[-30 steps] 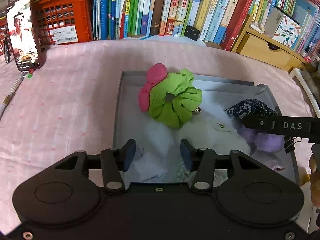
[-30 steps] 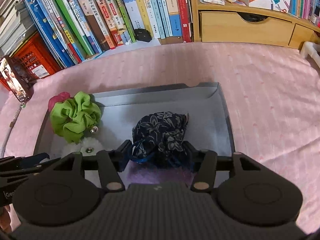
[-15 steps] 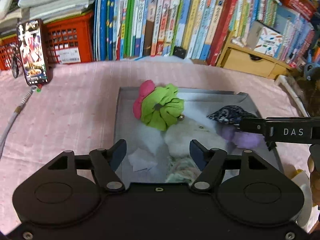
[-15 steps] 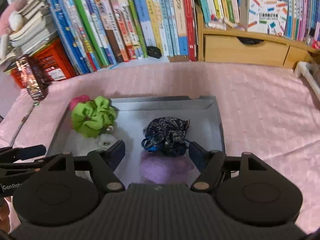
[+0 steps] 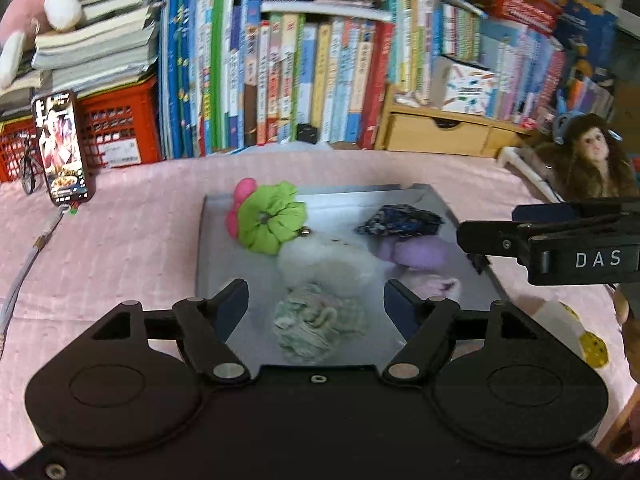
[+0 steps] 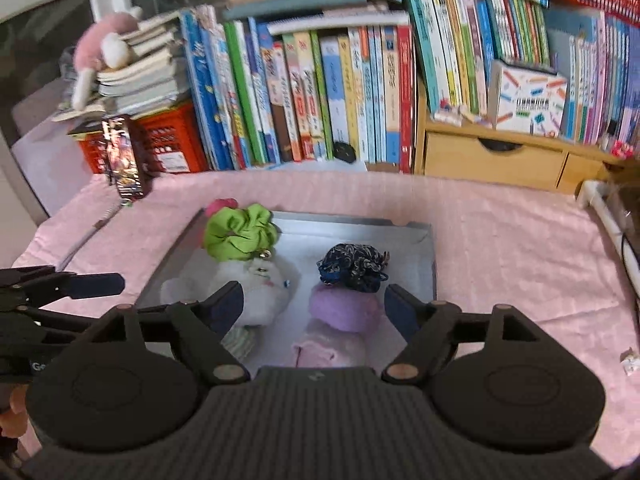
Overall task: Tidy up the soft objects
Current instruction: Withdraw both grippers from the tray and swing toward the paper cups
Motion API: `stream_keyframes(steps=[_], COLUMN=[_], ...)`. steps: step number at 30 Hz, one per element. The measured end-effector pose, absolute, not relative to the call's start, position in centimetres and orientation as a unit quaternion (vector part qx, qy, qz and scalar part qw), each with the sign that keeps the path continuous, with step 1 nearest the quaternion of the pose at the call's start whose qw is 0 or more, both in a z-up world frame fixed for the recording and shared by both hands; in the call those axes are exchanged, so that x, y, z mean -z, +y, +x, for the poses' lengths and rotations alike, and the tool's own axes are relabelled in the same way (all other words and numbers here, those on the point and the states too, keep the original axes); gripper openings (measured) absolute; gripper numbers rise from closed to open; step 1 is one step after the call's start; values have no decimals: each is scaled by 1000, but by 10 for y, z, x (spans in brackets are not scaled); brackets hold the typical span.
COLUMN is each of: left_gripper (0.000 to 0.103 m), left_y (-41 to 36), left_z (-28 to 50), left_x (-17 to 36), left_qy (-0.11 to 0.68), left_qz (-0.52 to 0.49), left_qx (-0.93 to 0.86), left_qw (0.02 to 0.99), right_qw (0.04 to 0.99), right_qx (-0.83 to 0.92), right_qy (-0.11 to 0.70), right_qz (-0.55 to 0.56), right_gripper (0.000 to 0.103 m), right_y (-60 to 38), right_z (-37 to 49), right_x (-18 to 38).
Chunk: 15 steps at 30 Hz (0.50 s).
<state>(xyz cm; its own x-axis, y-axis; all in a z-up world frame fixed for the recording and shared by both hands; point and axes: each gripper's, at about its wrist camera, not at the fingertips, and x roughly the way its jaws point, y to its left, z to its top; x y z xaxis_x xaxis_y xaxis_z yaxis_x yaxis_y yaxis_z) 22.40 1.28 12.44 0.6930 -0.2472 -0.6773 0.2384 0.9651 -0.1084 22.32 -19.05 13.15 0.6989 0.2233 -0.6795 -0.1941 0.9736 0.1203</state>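
Note:
A grey tray [image 5: 208,264] [image 6: 424,264] on the pink cloth holds several soft things: a green scrunchie [image 5: 272,220] [image 6: 238,232] over a pink one [image 5: 240,196], a white fluffy toy [image 5: 324,264] [image 6: 256,284], a dark floral scrunchie [image 5: 400,220] [image 6: 352,266], a purple pompom [image 5: 416,252] [image 6: 344,306], a pale pink piece [image 6: 328,350] and a pale green knitted bundle [image 5: 318,326]. My left gripper [image 5: 316,306] hangs above the tray's near side, jaws opening, nothing between them. My right gripper [image 6: 314,306] also hangs above the tray, jaws opening, holding nothing.
Books [image 5: 280,80] line the back, with a red crate [image 5: 116,120], a propped phone [image 5: 62,148] with a cable at left, and a wooden drawer unit [image 6: 496,156] at right. A doll [image 5: 588,156] sits far right. Pink cloth [image 6: 520,260] surrounds the tray.
Both grippers opened wider and pulled back and up from the tray. The dark floral scrunchie left the right jaws and lies in the tray; the pale green bundle now shows under the left gripper.

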Motion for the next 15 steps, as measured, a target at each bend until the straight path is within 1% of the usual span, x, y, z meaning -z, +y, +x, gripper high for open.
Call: stream_keyframes(steps=[15], left_gripper=[77], left_y=[-5], left_z=[147], left_x=[-134], left_qy=[329], left_qz=[2], left_qx=[186], left_qw=[926], right_qw=[933], right_qx=[-143], right_qy=[327], right_qz=[47], right_gripper=[88], right_y=[-213], right_z=[157], right_x=[-149])
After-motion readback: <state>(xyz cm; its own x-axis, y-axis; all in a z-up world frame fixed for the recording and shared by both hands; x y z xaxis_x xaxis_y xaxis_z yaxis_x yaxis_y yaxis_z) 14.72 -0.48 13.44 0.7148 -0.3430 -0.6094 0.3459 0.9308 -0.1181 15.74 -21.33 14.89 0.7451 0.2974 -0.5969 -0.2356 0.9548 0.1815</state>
